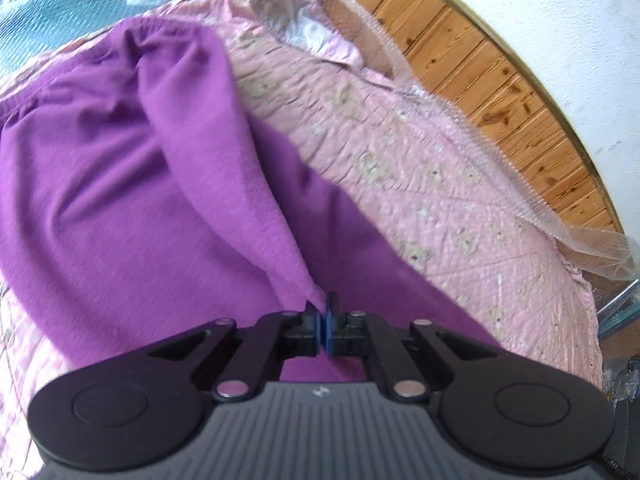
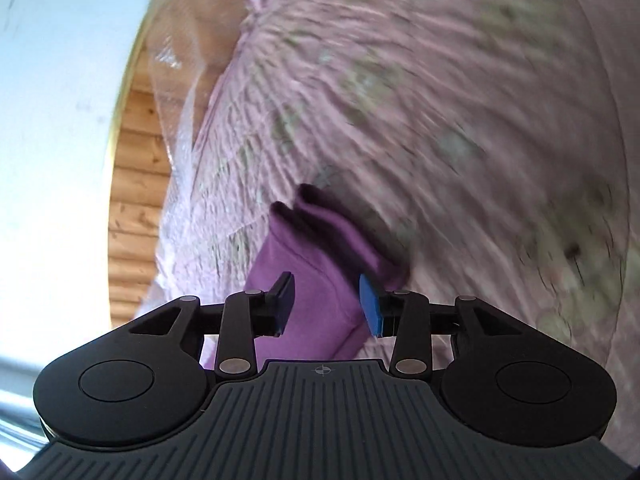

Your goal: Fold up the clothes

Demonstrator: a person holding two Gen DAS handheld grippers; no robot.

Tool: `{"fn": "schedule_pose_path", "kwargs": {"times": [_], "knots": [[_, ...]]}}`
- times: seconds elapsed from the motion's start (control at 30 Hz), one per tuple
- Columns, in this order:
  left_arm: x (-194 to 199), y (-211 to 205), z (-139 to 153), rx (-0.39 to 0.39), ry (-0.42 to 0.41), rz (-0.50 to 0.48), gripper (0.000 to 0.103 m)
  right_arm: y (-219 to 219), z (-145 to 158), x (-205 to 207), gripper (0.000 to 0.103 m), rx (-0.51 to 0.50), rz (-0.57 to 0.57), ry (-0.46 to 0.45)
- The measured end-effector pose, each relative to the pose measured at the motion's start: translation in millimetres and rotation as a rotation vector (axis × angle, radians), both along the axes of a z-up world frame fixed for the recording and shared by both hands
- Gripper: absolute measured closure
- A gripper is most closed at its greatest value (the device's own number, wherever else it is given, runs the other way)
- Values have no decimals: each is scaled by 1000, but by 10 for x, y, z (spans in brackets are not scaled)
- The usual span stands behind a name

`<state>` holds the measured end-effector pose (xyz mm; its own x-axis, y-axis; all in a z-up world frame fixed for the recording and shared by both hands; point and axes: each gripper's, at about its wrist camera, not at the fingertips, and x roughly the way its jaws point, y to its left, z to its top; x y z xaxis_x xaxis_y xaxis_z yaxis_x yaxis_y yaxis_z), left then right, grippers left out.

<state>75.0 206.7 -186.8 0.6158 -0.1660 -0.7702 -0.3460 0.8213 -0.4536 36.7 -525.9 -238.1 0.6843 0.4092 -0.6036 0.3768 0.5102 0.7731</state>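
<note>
A purple garment [image 1: 120,168] lies spread on a pink quilted bedcover [image 1: 420,168]. My left gripper [image 1: 322,316] is shut on an edge of the purple garment and lifts a fold of it that runs up and left from the fingertips. In the right wrist view my right gripper [image 2: 326,304] is open, with a bunched end of the purple garment [image 2: 316,272] lying between its blue pads [image 2: 368,304]. The pads stand apart from each other and the cloth sits loose in the gap.
The pink bedcover [image 2: 400,100] fills most of both views. A wooden panel [image 1: 480,60] and a white wall [image 1: 560,20] lie past the bed's edge, with clear plastic wrap [image 1: 460,108] along it. A teal patterned cloth [image 1: 60,0] sits at the far left.
</note>
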Motion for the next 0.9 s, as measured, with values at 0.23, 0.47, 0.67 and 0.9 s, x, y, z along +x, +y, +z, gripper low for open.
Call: {"fn": "schedule_pose_path", "kwargs": {"times": [0.23, 0.47, 0.67, 0.9], "knots": [[132, -61, 63, 25, 10, -19, 100, 17, -219, -35, 62, 138, -13, 15], [71, -54, -38, 33, 52, -2, 100, 138, -293, 32, 84, 132, -23, 2], [53, -79, 304, 22, -61, 5, 101, 192, 194, 130, 101, -33, -26, -87], [-152, -82, -121, 9, 76, 5, 101, 74, 154, -10, 101, -125, -20, -31]]}}
